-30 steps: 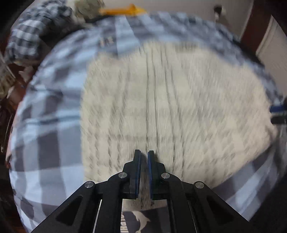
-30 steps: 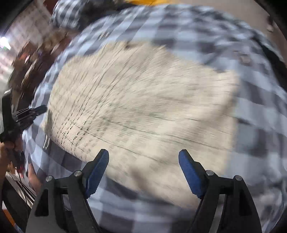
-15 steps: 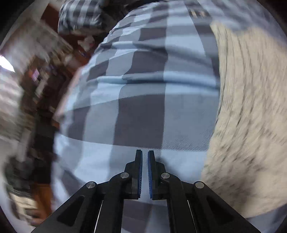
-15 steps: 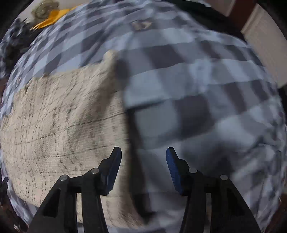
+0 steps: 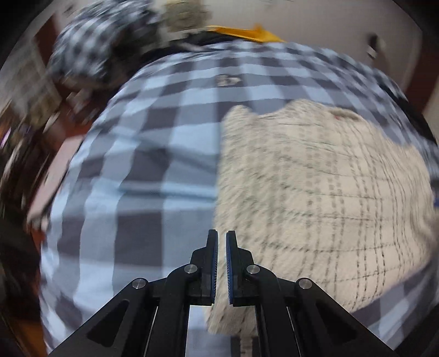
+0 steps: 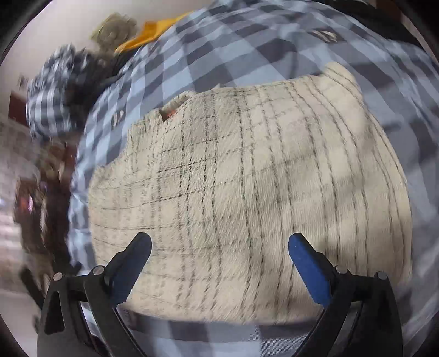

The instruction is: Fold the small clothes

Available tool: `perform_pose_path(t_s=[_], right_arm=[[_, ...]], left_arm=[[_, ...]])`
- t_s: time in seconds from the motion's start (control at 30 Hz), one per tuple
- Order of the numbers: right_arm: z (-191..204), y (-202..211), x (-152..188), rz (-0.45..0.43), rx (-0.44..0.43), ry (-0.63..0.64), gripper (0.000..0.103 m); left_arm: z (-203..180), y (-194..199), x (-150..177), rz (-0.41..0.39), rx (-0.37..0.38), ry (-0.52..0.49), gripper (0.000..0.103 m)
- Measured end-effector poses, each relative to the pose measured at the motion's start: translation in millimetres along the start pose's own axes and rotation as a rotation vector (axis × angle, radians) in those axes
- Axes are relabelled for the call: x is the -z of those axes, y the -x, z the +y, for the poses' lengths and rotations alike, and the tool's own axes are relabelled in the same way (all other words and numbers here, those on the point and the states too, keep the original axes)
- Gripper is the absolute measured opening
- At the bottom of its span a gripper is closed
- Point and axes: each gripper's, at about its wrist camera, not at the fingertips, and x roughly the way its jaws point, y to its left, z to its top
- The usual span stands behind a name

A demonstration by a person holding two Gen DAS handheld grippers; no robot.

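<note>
A cream fuzzy garment with thin dark check lines lies spread flat on a blue-and-grey checked bedcover. Its neckline with a reddish tag points to the upper left in the right wrist view. My right gripper hovers above the garment's near part, its jaws opening wide, nothing between them. In the left wrist view the garment fills the right half. My left gripper is shut and empty, above the garment's left edge where it meets the bedcover.
A crumpled black-and-white checked cloth and an orange item lie at the far edge of the bed. Dark, blurred furniture stands left of the bed. A pale wall rises behind.
Both views swung sideways off the garment and came back. The right jaws narrowed, then spread wide. The left gripper stayed shut and now sits over the garment's left edge instead of its middle.
</note>
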Motion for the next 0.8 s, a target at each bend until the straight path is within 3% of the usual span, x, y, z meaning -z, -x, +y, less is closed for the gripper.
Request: perform_pose_path(t_s=[0.07,0.27,0.43,0.53,0.6,0.63,0.8], right_arm=[[-14.1,3.8,-11.4,-0.052,-0.011,-0.065,0.098],[-42.1,6.7,-16.3,-0.038,-0.025,-0.196,0.098],[-39.3,8.6,-16.4,-0.036,-0.023,-0.194,0.098],[-31.4,5.5,-12.9,-0.024,-0.023,-0.175,0.098],[-29.5,1.6,-11.4,-0.005,-0.020,-0.161,0.098],[-28.5,0.3,-11.1,0.004,-0.026,-0.158,0.098],[-29.6,3.5,-10.1,-0.004,-0.033,-0.159,0.098]], left_arm=[[-15.5,-11.2,-29.5,-0.002,0.007,-0.055,0.004],[-29.0,-77.9,-115.6,0.100,0.103,0.020,0.004],[-49.6,-102.9,-157.1,0.133,0.163,-0.074,0.004],[-66.2,-118.4,-168.1,0.225,0.199,-0.133,0.004],[-67.2,-144.3,-167.4,0.367,0.197,-0.079,0.004],[-66.0,-152.6,-165.5,0.401,0.180,-0.057,0.004],[-62.7,-161.7,-156.9,0.398,0.157,-0.011,0.002]])
